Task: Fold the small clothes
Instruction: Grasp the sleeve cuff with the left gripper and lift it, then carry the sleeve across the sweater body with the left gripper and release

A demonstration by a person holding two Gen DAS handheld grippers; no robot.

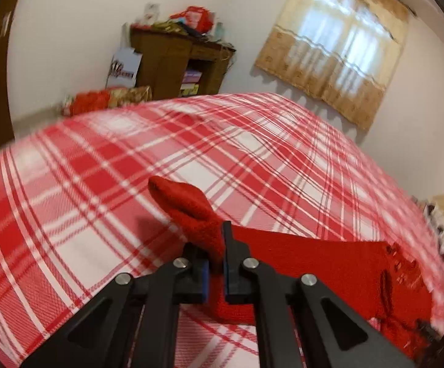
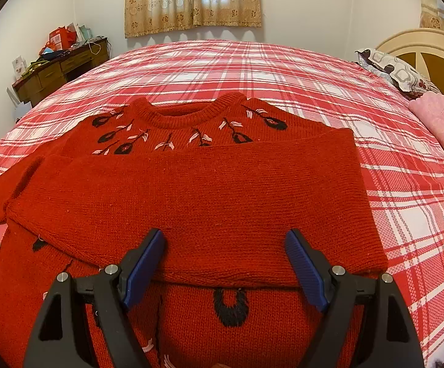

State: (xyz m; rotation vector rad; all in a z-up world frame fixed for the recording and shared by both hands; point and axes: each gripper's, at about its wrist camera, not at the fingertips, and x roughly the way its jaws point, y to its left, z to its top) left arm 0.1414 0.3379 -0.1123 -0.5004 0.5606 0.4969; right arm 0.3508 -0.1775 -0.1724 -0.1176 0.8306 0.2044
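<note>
Your left gripper (image 1: 214, 256) has its two black fingers with blue pads pinched together on a fold of the red knitted sweater (image 1: 329, 263). A rounded tongue of that red knit (image 1: 179, 197) sticks up and away past the fingertips, lifted off the bed. The rest of the sweater lies flat to the right, toward the bed's right edge, with dark embroidery faintly visible there, blurred. Beneath it spreads the red and white plaid bedsheet (image 1: 99, 165). Beyond the bed's far edge stands a dark wooden cabinet (image 1: 172, 61) piled with red boxes, and a beige curtained window (image 1: 335, 49) sits on the white wall
</note>
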